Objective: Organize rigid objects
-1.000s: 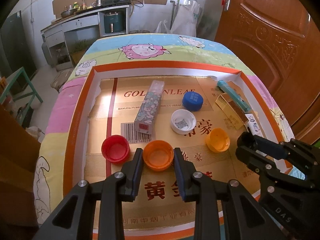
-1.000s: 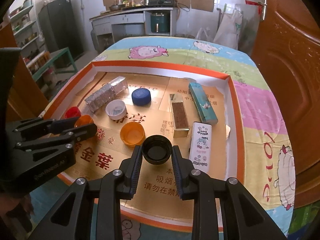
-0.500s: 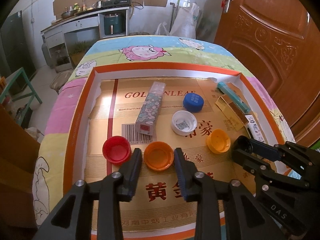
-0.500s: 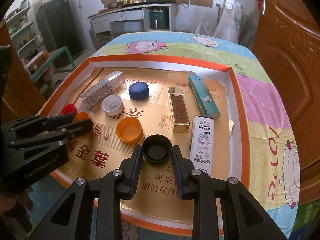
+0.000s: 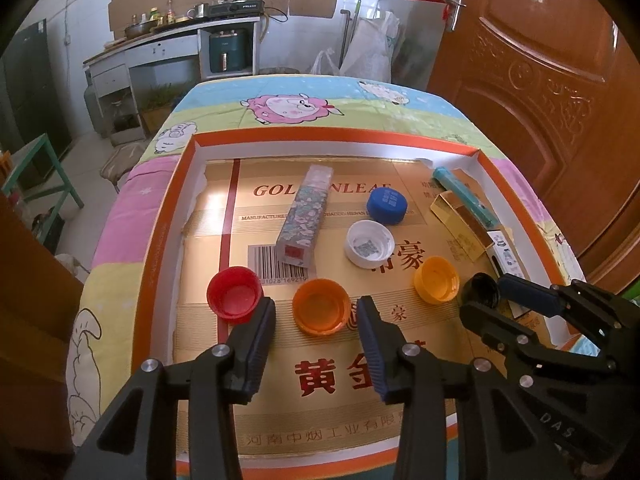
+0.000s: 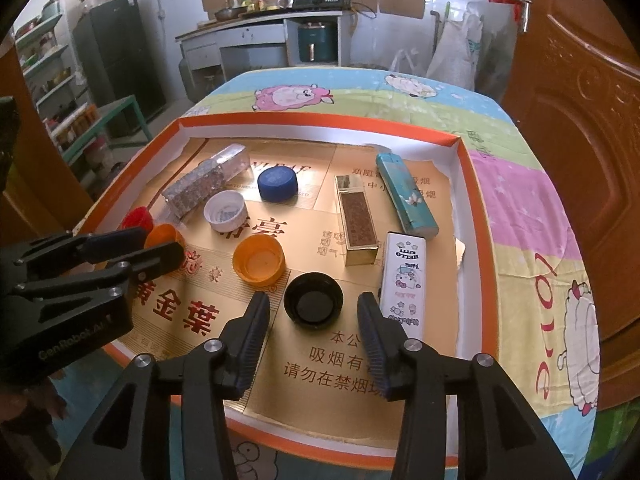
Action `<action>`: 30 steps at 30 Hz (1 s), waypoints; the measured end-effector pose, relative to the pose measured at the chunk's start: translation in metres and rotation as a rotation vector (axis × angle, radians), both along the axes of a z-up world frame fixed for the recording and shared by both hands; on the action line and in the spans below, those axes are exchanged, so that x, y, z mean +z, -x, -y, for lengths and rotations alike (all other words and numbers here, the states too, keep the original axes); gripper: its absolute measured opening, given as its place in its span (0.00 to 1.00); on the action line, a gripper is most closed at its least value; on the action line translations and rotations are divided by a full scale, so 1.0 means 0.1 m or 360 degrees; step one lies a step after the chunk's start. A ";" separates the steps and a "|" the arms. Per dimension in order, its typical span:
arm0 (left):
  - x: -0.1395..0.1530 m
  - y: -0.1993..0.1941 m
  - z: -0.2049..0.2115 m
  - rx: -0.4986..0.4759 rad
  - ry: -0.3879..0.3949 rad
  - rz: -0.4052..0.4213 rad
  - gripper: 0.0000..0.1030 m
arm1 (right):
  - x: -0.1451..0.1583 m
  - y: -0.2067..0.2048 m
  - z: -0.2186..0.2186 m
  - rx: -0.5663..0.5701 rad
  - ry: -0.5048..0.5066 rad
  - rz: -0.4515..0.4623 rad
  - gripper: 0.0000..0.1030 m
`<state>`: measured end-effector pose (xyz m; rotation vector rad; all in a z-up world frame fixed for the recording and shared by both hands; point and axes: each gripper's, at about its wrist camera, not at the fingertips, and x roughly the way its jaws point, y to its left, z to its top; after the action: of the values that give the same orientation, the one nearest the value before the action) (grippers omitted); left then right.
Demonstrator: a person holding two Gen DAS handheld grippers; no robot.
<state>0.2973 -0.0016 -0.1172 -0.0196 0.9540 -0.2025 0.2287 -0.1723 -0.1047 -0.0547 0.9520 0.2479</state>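
Observation:
A shallow orange-rimmed tray [image 5: 160, 240] holds caps and boxes. My left gripper [image 5: 316, 320] is open, with the orange cap [image 5: 320, 311] lying free between its fingertips. A red cap [image 5: 234, 294] sits left of it. My right gripper [image 6: 314, 314] is open around the black cap [image 6: 314, 303], which rests on the tray floor; the cap also shows in the left wrist view [image 5: 482, 288]. A yellow-orange cap [image 6: 259, 259], a white cap [image 6: 224, 211] and a blue cap [image 6: 278, 184] lie further in.
A patterned long box [image 5: 306, 216] lies at the tray's middle left. A gold box [image 6: 356, 220], a teal box [image 6: 406, 196] and a white Hello Kitty box [image 6: 404, 284] lie on the right side. The tray [image 6: 476, 216] sits on a cartoon-print cloth [image 6: 532, 208]. A wooden door [image 5: 540, 80] stands right.
Both grippers have opened. The left let go of the orange cap and the right let go of the black cap; both caps now rest on the tray floor.

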 end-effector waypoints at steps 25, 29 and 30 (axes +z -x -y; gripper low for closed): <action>0.32 0.40 0.02 0.0010 0.0036 0.0112 0.41 | 0.35 0.41 0.09 -0.0074 -0.0046 0.0118 0.46; 0.41 0.52 0.00 0.0045 0.0048 0.0151 0.41 | 0.43 0.51 0.10 -0.0091 -0.0046 0.0147 0.46; 0.43 0.56 0.00 0.0058 0.0056 0.0165 0.41 | 0.46 0.55 0.11 -0.0097 -0.0043 0.0159 0.46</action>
<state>0.2410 -0.0013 -0.0738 -0.0580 0.8463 -0.1850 0.1742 -0.1829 -0.0591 -0.0132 0.8494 0.2001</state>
